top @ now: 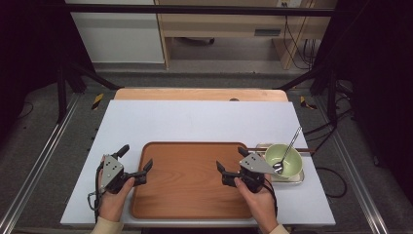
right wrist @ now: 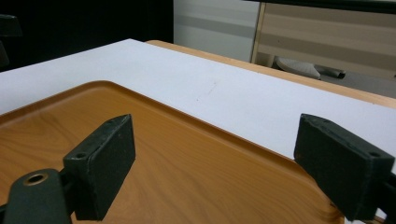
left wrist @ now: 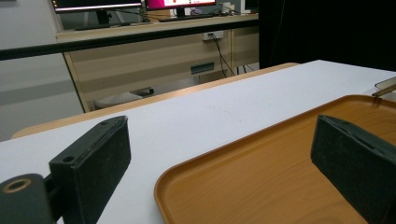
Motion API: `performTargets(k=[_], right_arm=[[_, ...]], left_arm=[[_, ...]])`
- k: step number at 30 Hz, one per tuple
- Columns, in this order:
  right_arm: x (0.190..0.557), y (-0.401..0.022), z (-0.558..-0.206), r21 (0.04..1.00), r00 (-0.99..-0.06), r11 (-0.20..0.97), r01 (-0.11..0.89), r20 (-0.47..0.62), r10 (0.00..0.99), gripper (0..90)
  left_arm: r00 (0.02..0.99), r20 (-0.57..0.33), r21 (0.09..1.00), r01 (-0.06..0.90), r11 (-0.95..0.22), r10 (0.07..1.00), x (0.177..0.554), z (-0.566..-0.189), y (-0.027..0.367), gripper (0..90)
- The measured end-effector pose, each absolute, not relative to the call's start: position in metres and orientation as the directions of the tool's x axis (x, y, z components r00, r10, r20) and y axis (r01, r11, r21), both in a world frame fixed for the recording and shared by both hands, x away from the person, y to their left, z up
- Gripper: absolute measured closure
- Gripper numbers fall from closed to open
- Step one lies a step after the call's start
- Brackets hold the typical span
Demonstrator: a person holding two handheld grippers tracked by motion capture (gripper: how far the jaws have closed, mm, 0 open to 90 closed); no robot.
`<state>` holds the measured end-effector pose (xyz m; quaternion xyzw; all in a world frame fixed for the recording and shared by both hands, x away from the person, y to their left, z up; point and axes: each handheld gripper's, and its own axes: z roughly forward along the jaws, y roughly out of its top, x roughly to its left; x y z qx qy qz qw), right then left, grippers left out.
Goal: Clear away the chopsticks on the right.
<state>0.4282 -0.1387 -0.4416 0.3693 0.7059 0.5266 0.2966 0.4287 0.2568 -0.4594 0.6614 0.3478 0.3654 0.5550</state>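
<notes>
A brown wooden tray (top: 190, 195) lies empty at the front middle of the white table top (top: 204, 122). My left gripper (top: 136, 158) hovers at the tray's left edge, open, with one jaw over the table and the other over the tray (left wrist: 243, 186). Over the tray's right part, my right gripper (top: 231, 159) also stands open. A pale green bowl (top: 287, 155) with a metal spoon (top: 288, 148) leaning in it sits just right of that gripper. In the left gripper view my left gripper (left wrist: 219, 140) has nothing between its jaws. My right gripper (right wrist: 212, 135) likewise holds nothing above the tray (right wrist: 187, 177).
The bowl rests on a small metal tray (top: 294, 179) with a thin brown stick (top: 308, 149) behind it. A wooden strip (top: 199, 94) edges the table's far side. Black frame posts and cables stand at both sides beyond the table.
</notes>
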Motion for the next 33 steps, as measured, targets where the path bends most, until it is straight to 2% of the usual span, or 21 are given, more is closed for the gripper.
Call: performTargets(k=[9,16,22,23,26,27,29,30,31,33], right_arm=[[0.427,-0.142,-0.44,0.953,-0.534,0.194,0.233,-0.041,0.845,15.9],[0.421,-0.14,-0.432,0.943,-0.562,0.217,0.251,-0.04,0.826,24.2],[0.41,-0.169,-0.408,0.909,-0.565,0.269,0.318,-0.046,0.824,29.5],[0.406,-0.189,-0.399,0.904,-0.544,0.269,0.333,-0.049,0.838,35.3],[0.403,-0.209,-0.39,0.899,-0.524,0.271,0.345,-0.055,0.85,40.0],[0.399,-0.229,-0.383,0.894,-0.503,0.275,0.353,-0.067,0.862,48.3],[0.397,-0.239,-0.38,0.891,-0.493,0.275,0.361,-0.068,0.867,50.8],[0.394,-0.259,-0.376,0.886,-0.467,0.278,0.371,-0.08,0.88,60.1],[0.394,-0.259,-0.376,0.886,-0.467,0.278,0.371,-0.08,0.88,60.1],[0.39,-0.278,-0.374,0.879,-0.439,0.268,0.394,-0.076,0.895,66.4]], left_arm=[[0.474,0.074,0.991,0.061,-0.117,0.877,0.425,-0.457,0.259,4.4],[0.47,0.073,0.99,0.071,-0.121,0.879,0.427,-0.459,0.259,4.3],[0.454,0.077,0.991,0.059,-0.116,0.888,0.43,-0.461,0.261,3.9],[0.452,0.084,0.99,0.06,-0.124,0.888,0.43,-0.462,0.261,3.9],[0.449,0.078,0.99,0.068,-0.12,0.89,0.43,-0.462,0.263,4.1],[0.446,0.079,0.99,0.069,-0.122,0.892,0.43,-0.462,0.264,4.3],[0.442,0.069,0.991,0.074,-0.112,0.894,0.43,-0.462,0.266,4.3],[0.442,0.067,0.991,0.074,-0.111,0.895,0.43,-0.462,0.266,4.3],[0.443,0.069,0.991,0.076,-0.114,0.894,0.43,-0.462,0.267,4.3],[0.443,0.066,0.991,0.074,-0.11,0.894,0.431,-0.462,0.267,4.3]])
